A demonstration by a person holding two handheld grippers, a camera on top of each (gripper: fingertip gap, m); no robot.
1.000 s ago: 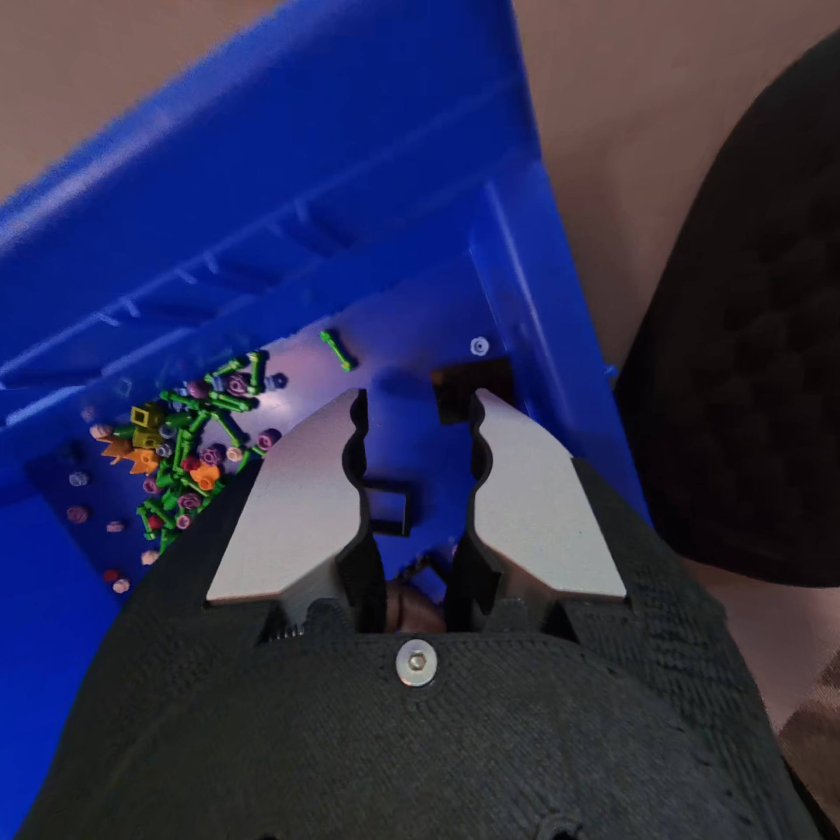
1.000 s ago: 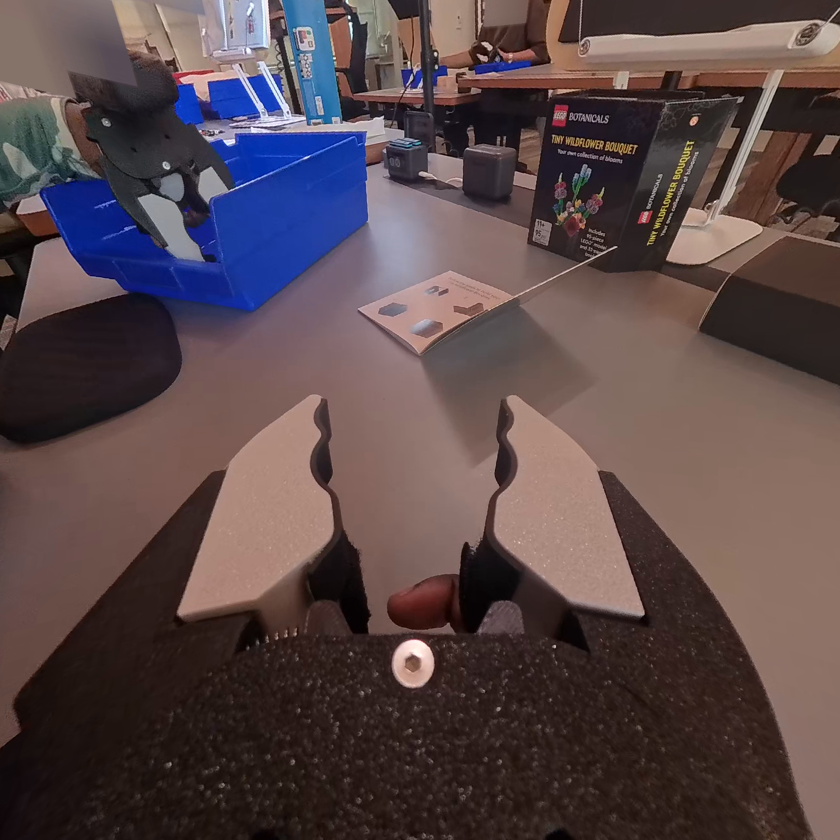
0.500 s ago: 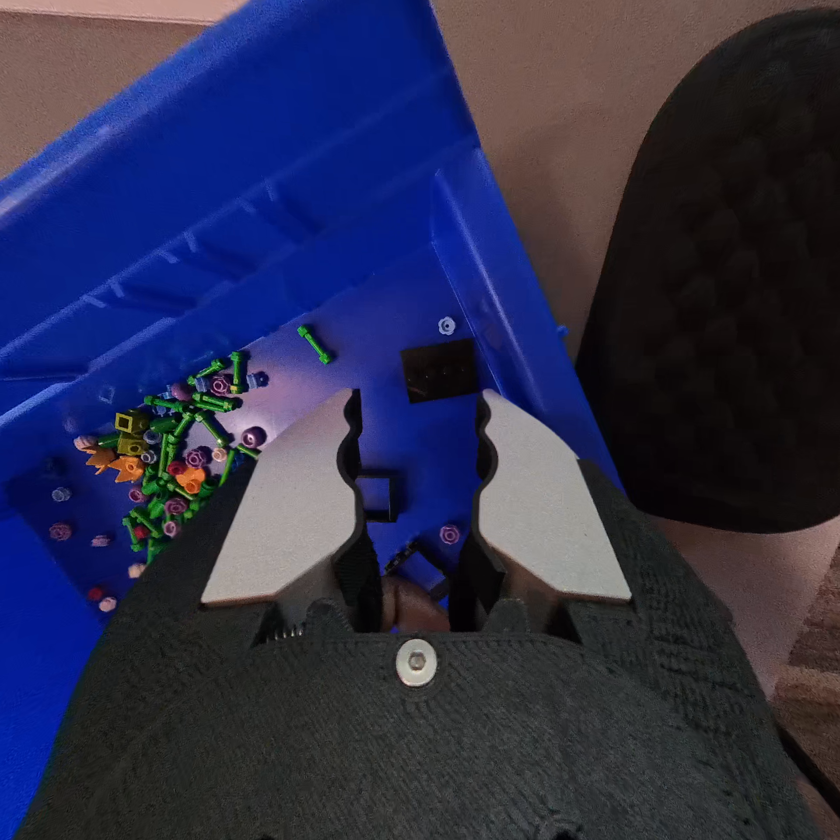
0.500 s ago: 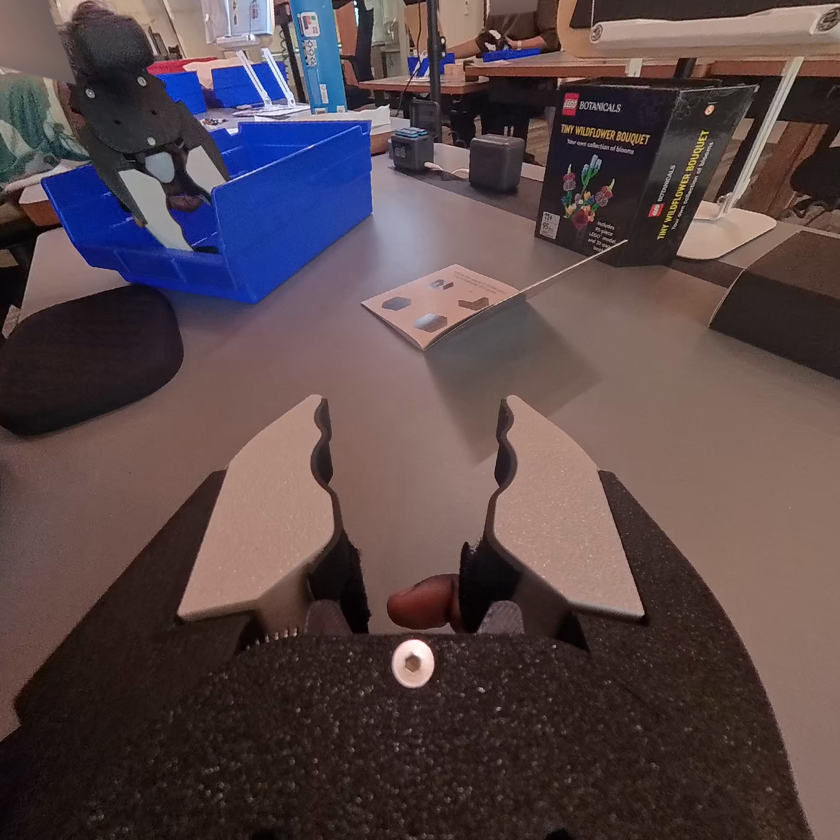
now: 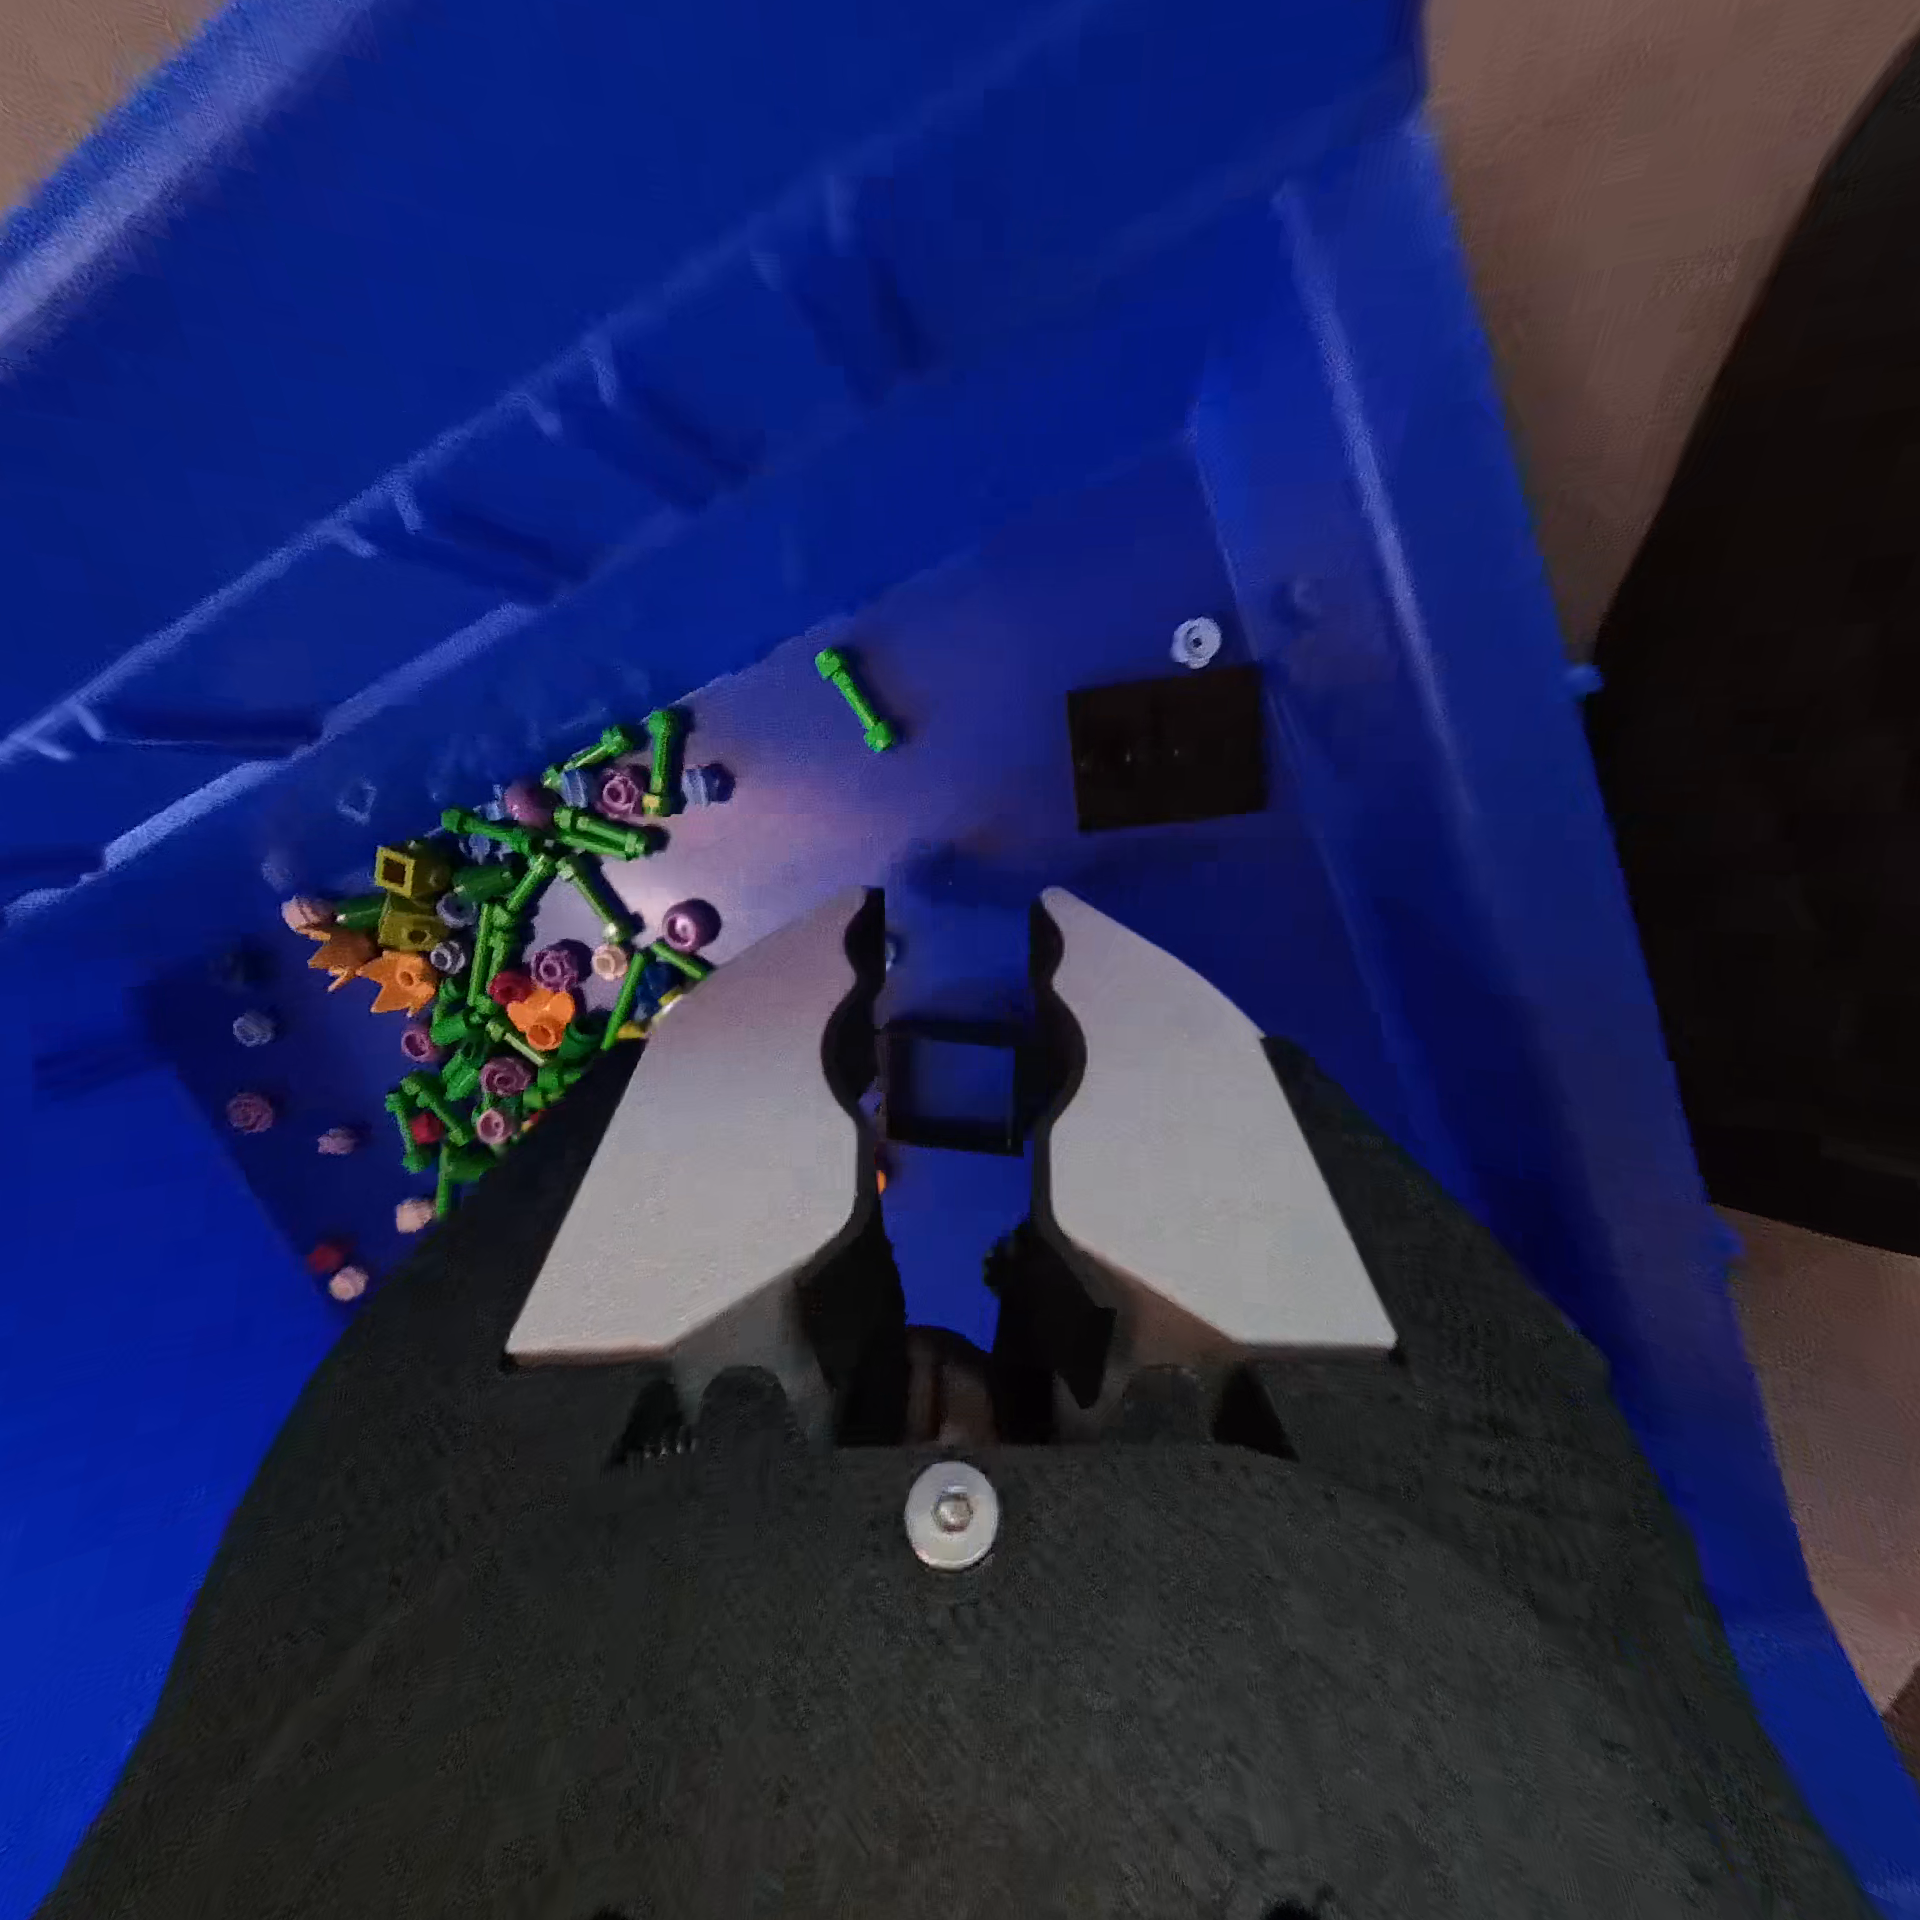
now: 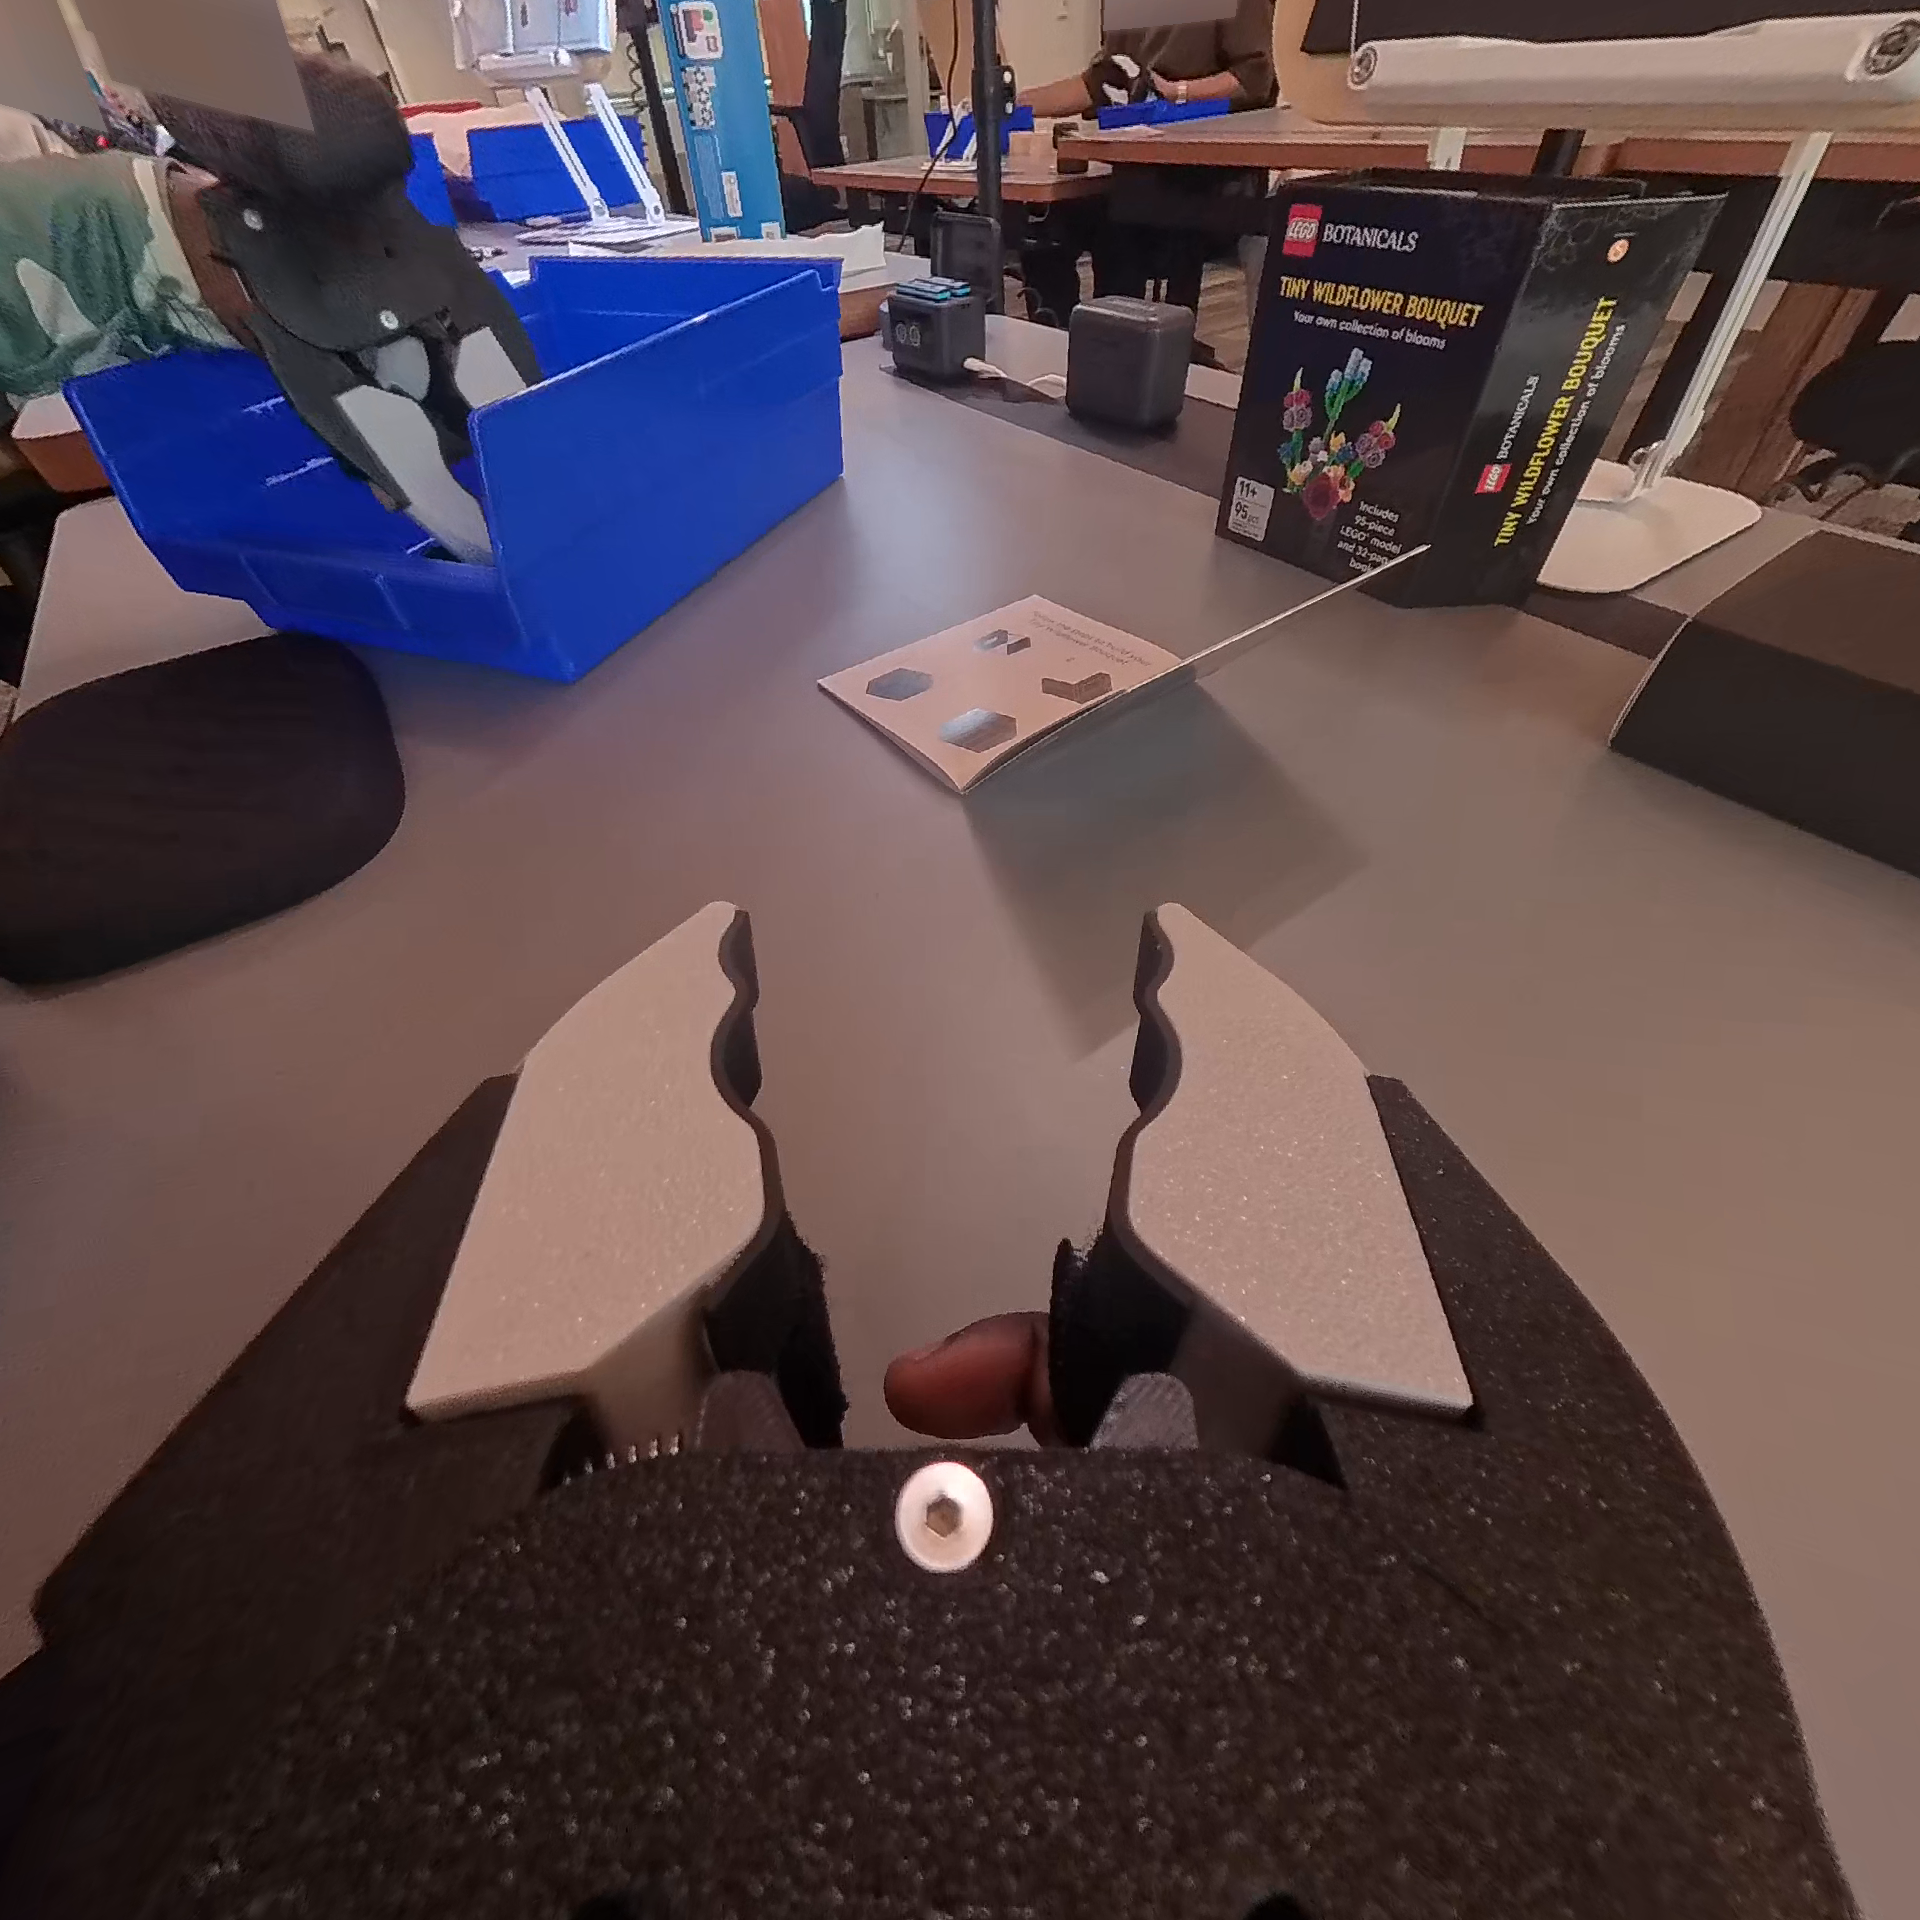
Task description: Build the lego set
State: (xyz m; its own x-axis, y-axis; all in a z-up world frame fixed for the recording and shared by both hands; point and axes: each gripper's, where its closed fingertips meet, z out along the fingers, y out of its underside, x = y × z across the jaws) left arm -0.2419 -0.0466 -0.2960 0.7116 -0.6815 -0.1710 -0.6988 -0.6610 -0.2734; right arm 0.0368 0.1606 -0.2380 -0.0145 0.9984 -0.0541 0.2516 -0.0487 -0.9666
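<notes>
Since the picture before, my left gripper [image 5: 958,935] had dropped lower into the blue bin [image 5: 623,436], and the small black square frame [image 5: 954,1086] that was near its left finger now sat right between both fingers. Its jaws had closed in a bit but were still apart. The frame filled the gap side to side, but I could not tell if the fingers were pinching it or only sitting over it.

The bin's right wall [image 5: 1382,727] stood close beside the right finger, so there was little room that way. A flat black square plate [image 5: 1169,746] lay on the bin floor ahead, near that wall, with a tiny pale round piece [image 5: 1197,641] just past it. One green stick piece [image 5: 855,698] lay alone ahead and a bit left. To the left sat the pile of small pieces [image 5: 499,966], green, purple, orange and yellow, just beside the left finger. The bin's far wall rose up ahead.

My right gripper [image 6: 943,925] hung low over the grey table [image 6: 1455,1039], wide open and holding nothing. It had plenty of bare table all around. The open booklet [image 6: 997,686] lay ahead, the set's box [image 6: 1382,395] stood behind it, and a black pad [image 6: 187,800] lay far to the left.
</notes>
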